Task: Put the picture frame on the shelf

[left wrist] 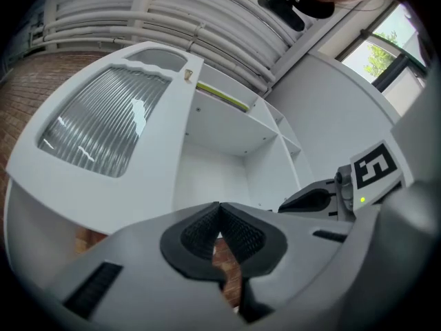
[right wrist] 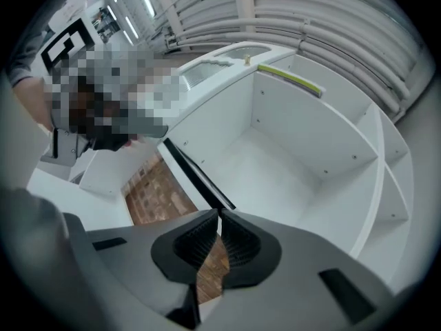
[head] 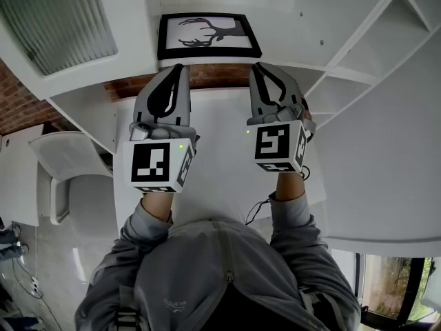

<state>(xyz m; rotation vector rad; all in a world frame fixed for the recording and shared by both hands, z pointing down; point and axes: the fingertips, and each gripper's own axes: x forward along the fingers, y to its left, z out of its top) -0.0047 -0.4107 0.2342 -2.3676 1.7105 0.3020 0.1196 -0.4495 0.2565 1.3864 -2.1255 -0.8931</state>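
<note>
The picture frame (head: 209, 35), black-edged with a dark antler print on white, lies in an open compartment of the white shelf unit (head: 331, 19). Both grippers hover side by side just in front of its near edge. My left gripper (head: 182, 69) is below the frame's left half, its pads (left wrist: 238, 234) meeting with nothing between them. My right gripper (head: 257, 67) sits just short of the frame's right corner. In the right gripper view the frame (right wrist: 196, 174) shows edge-on as a black strip ending just beyond the shut jaw tips (right wrist: 219, 216), which hold nothing.
A cabinet door with ribbed glass (head: 55, 19) stands open at the left of the shelf. Red brick wall (head: 21, 105) shows behind and below. More white compartments (head: 386, 54) run to the right. A window (head: 400, 281) is at the lower right.
</note>
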